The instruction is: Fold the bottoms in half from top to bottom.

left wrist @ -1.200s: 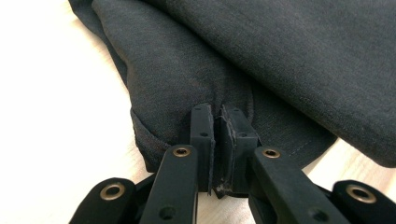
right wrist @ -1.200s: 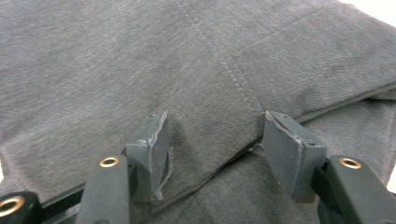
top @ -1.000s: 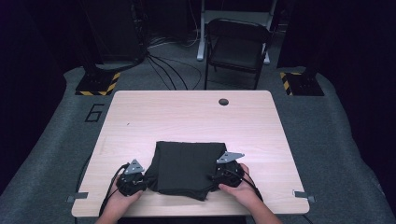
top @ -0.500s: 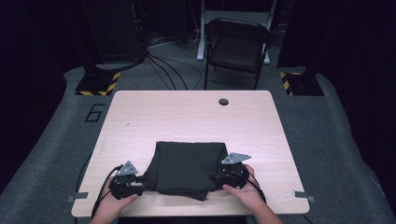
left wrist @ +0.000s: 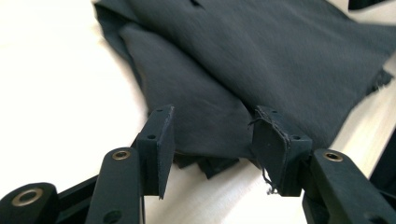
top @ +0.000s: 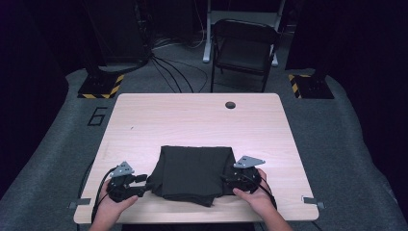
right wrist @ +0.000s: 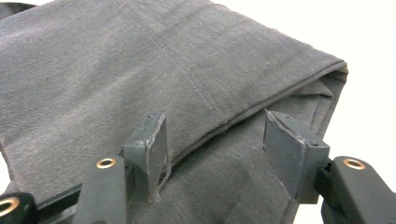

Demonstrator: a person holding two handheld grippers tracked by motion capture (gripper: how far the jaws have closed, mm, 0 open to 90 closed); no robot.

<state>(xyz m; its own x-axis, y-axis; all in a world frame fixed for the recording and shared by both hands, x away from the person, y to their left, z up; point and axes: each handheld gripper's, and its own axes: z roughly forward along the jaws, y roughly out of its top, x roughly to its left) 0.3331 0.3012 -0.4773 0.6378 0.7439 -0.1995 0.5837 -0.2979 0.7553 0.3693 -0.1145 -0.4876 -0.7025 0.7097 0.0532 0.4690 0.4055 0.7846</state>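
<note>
Dark cloth [top: 192, 173], folded into a flat pile, lies on the near part of the pale wooden counter [top: 192, 120]. Its long side runs left to right. A big "6" [top: 97, 116] is on the floor mat by the counter. The left gripper [top: 144, 182] has just been opening its jaws; they are apart, with the cloth edge between them but not pinched. The right gripper [top: 226, 182] has its jaws spread over the fold, not squeezing.

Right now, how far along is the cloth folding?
Done: the dark cloth lies folded in layers near the table's front edge, stacked hems showing in the right gripper view. In hand: the left gripper has just been opening, its jaws apart at the cloth's edge with nothing pinched; the right gripper stands open over a seam. Left: possibly tidying the uneven front corner, or another fold.
</note>
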